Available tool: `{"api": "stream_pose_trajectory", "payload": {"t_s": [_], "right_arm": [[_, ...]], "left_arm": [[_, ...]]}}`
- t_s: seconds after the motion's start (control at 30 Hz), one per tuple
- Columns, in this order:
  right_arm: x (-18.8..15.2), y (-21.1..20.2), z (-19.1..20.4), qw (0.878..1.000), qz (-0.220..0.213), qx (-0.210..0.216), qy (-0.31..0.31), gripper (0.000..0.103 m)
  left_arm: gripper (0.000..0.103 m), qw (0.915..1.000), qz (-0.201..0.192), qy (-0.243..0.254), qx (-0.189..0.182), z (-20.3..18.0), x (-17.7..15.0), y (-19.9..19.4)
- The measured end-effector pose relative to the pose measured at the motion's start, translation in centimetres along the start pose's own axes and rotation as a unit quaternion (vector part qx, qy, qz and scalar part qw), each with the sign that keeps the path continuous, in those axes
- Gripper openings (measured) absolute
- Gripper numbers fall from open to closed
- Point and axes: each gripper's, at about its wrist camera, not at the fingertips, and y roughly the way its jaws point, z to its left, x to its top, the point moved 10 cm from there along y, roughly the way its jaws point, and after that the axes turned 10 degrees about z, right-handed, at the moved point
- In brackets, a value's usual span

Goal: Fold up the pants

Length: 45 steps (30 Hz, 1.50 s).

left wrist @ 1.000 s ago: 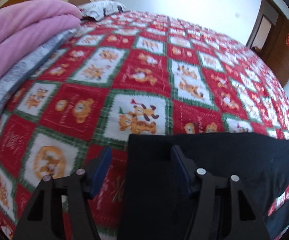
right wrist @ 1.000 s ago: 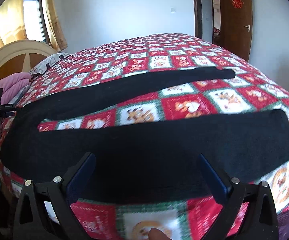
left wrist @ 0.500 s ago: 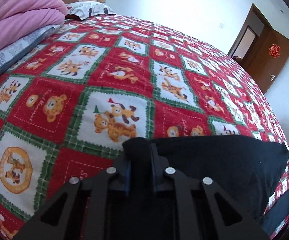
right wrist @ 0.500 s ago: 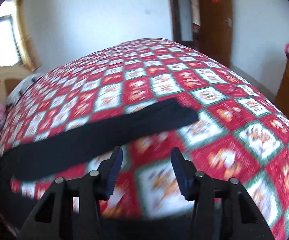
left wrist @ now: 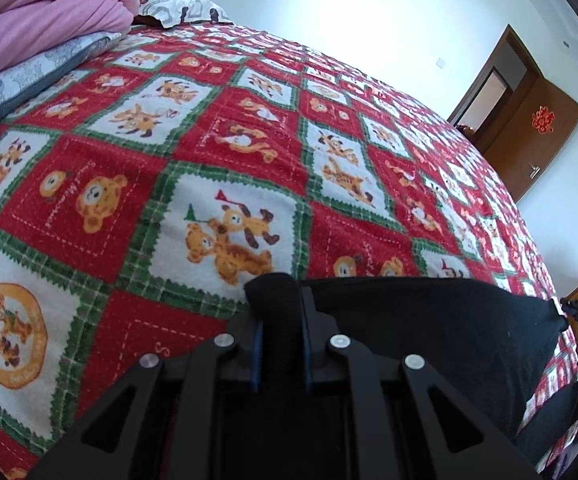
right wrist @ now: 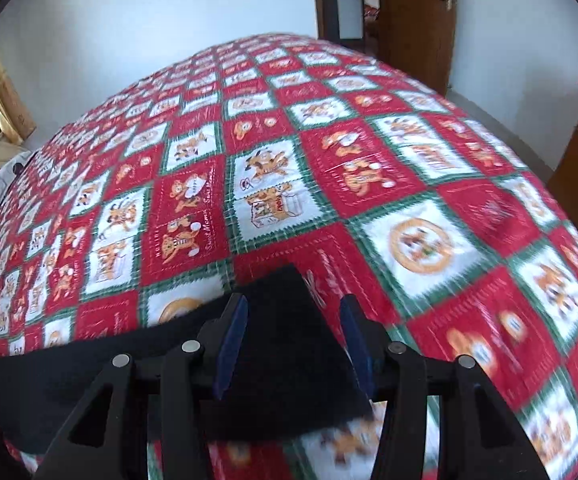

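Pants [left wrist: 429, 320] lie black along the near edge of the quilt [left wrist: 225, 152], long axis running from your left gripper [left wrist: 279, 320], clamped on one bunched end, rightward to your right gripper [right wrist: 293, 332], seemingly still half-open astride the leg's tip.

The bed [left wrist: 249, 128] is covered by a red, white and green patchwork bedspread [right wrist: 329, 168] printed with cartoon bears and dogs. Black pants [left wrist: 429, 320] lie on it along the near edge, one leg end [right wrist: 285, 340] reaching over a red square. At the far left end, a folded pink blanket [left wrist: 49, 12] rests on a grey-patterned quilt [left wrist: 21, 84], with a white patterned pillow [left wrist: 181, 10] just beside them.
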Motion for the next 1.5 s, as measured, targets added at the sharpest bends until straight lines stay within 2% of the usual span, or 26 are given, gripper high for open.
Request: {"api": "stream_pose_trajectory", "payload": {"t_s": [0.17, 0.23, 0.3, 0.4, 0.47, 0.53, 0.7, 0.83, 1.0, 1.2, 1.33, 1.5], "right_arm": [[0.9, 4.4, 0.3, 0.999, 0.041, 0.005, -0.01, 0.047], [0.9, 5.2, 0.6, 0.999, 0.045, -0.001, -0.03, 0.02], [0.9, 5.2, 1.0, 0.998, 0.043, 0.013, -0.035, 0.013], [0.9, 4.4, 1.3, 0.999, 0.035, 0.01, -0.04, 0.009], [1.1, 3.0, 1.6, 0.999, 0.017, 0.006, -0.045, 0.008], [1.4, 0.4, 2.1, 0.998, -0.014, 0.013, -0.052, 0.008], [0.9, -8.1, 2.8, 0.99, -0.107, 0.03, -0.084, 0.008], [-1.8, -14.4, 2.0, 0.98, -0.168, 0.052, -0.093, 0.008], [-6.4, -17.6, -0.6, 0.976, -0.19, 0.064, -0.082, 0.008], [-12.9, -17.6, -3.9, 0.979, -0.176, 0.081, -0.057, 0.008], [-16.6, -16.8, -5.5, 0.981, -0.164, 0.097, -0.04, 0.008], [-19.7, -15.7, -6.6, 0.983, -0.151, 0.099, -0.023, 0.008]], "left_arm": [[0.016, 1.0, 0.0, 0.002, 0.004, 0.0, 0.0, 0.1], [0.016, 1.0, -0.001, 0.001, 0.004, 0.1, 0.1, 0.2], [0.016, 1.0, -0.002, 0.003, 0.007, 0.1, 0.1, 0.2], [0.015, 0.9996, -0.001, 0.016, 0.025, -0.3, 0.1, 0.2], [0.012, 0.9988, -0.001, 0.032, 0.038, -0.7, 0.3, -0.1], [0.011, 0.9985, -0.015, 0.038, 0.037, -1.1, 0.5, -1.0], [0.011, 0.9953, -0.09, 0.015, -0.034, -1.7, 1.2, -6.4], [0.011, 0.9888, -0.124, -0.002, -0.084, -1.9, 0.1, -10.2], [0.011, 0.9823, -0.143, 0.006, -0.121, -2.5, -2.4, -12.5], [0.011, 0.9769, -0.156, 0.014, -0.145, -2.2, -5.8, -13.4], [0.011, 0.9772, -0.151, 0.011, -0.149, -1.6, -8.1, -13.3], [0.011, 0.9774, -0.15, 0.021, -0.147, -1.1, -10.2, -13.4]]}}
